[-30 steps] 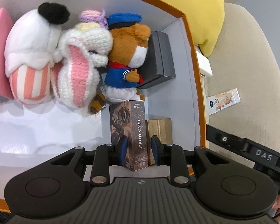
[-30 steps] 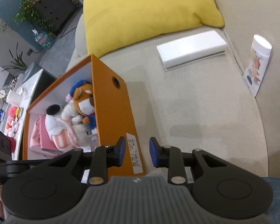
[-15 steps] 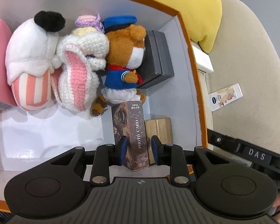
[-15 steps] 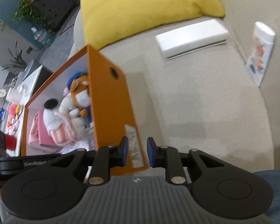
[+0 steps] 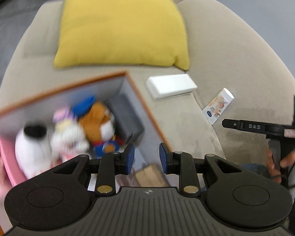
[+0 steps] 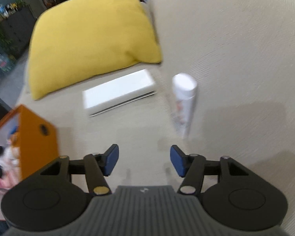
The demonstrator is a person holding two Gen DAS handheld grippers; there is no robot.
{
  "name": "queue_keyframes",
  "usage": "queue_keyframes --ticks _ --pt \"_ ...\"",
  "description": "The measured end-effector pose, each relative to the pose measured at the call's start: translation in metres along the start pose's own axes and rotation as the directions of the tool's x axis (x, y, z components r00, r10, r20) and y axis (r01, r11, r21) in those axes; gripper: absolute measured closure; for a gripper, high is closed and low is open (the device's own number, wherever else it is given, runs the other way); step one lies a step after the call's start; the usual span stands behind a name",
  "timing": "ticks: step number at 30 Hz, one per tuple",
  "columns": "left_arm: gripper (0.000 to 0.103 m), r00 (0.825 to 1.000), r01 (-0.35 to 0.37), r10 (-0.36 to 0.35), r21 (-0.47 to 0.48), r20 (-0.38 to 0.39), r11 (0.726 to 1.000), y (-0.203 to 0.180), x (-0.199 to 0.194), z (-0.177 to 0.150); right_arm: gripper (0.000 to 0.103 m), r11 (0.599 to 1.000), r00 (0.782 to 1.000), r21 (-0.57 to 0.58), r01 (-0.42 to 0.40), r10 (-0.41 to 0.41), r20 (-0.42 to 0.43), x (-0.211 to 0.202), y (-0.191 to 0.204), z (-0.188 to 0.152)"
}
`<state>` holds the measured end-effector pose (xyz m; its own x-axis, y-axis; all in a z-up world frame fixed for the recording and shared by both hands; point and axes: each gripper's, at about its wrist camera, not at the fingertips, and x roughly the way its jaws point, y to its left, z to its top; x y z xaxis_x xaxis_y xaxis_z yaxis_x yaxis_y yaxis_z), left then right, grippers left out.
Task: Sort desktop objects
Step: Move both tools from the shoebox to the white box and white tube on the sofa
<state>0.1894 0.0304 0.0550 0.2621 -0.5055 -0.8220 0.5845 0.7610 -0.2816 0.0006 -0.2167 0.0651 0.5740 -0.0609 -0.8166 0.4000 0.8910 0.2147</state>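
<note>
Left wrist view: the left gripper (image 5: 146, 158) hangs above the near right corner of the orange storage box (image 5: 147, 108), its blue pads set narrowly apart with nothing between them. Inside the box, blurred, lie a white plush with a black tip (image 5: 32, 147), a cream and pink knitted plush (image 5: 68, 135), a brown bear plush in a blue cap (image 5: 97, 118), a dark grey case (image 5: 127, 116) against the right wall, and a pink item (image 5: 7, 157) at the left wall; a wooden block (image 5: 150, 176) shows below the pads, on the box floor. The box stands on a beige sofa seat (image 5: 186, 125). Beyond it a yellow cushion (image 5: 120, 25) leans on the backrest, a flat white box (image 5: 171, 85) lies just in front of the cushion, and a printed white tube (image 5: 218, 106) lies near the seat's right edge, apart from the white box. At far right a hand (image 5: 285, 163) grips the handle of the other tool. Right wrist view: the right gripper (image 6: 144, 160) points down at bare seat fabric, its jaws standing wide and having just been opening, with nothing held; the tube (image 6: 183, 104) lies ahead and slightly right of it, the flat white box (image 6: 119, 91) ahead and left, and the orange box's outer wall (image 6: 37, 143) at the left edge.
</note>
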Motion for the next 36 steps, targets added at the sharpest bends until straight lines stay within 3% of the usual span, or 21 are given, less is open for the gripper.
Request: queue_keyframes --ticks 5,8,16,18,19,20,22,28,31,36 --pt "0.072 1.000 -0.016 0.015 0.108 0.005 0.994 -0.022 0.012 0.025 0.043 0.992 0.993 -0.042 0.121 -0.120 0.020 0.022 -0.009 0.012" --pt "0.072 1.000 -0.003 0.004 0.145 -0.006 0.989 -0.031 0.022 0.033 0.049 0.970 0.974 -0.082 0.227 -0.225 0.032 0.040 -0.002 0.018" --pt "0.072 0.999 -0.021 0.026 0.196 -0.020 0.980 -0.041 0.037 0.047 0.052 0.942 0.947 -0.108 0.318 -0.311 0.078 0.082 0.012 0.038" --pt "0.072 0.999 -0.037 0.042 0.209 -0.020 0.977 -0.041 0.041 0.051 0.063 0.938 0.946 -0.126 0.323 -0.314 0.087 0.093 0.014 0.041" --pt "0.072 0.999 -0.044 0.050 0.211 -0.021 0.976 -0.041 0.043 0.053 0.074 0.937 0.945 -0.125 0.325 -0.317 0.080 0.099 0.012 0.043" --pt "0.072 0.998 -0.049 0.056 0.214 -0.025 0.976 -0.040 0.046 0.055 0.085 0.946 0.952 -0.113 0.305 -0.299 0.072 0.102 0.008 0.045" --pt "0.072 0.997 -0.058 0.067 0.218 -0.033 0.974 -0.039 0.052 0.060 0.084 0.968 0.970 -0.074 0.241 -0.237 0.053 0.107 -0.002 0.049" --pt "0.072 0.993 -0.085 0.104 0.278 -0.053 0.957 -0.046 0.075 0.077 0.085 0.992 0.996 -0.092 0.090 -0.090 0.009 0.095 -0.010 0.059" --pt "0.072 0.990 -0.092 0.122 0.342 -0.066 0.935 -0.055 0.089 0.087 0.084 0.998 1.000 -0.056 -0.025 0.024 -0.008 0.088 -0.020 0.062" --pt "0.072 0.984 -0.108 0.161 0.463 -0.076 0.880 -0.075 0.117 0.097 0.084 0.998 0.998 0.001 -0.066 0.066 -0.018 0.097 -0.035 0.059"
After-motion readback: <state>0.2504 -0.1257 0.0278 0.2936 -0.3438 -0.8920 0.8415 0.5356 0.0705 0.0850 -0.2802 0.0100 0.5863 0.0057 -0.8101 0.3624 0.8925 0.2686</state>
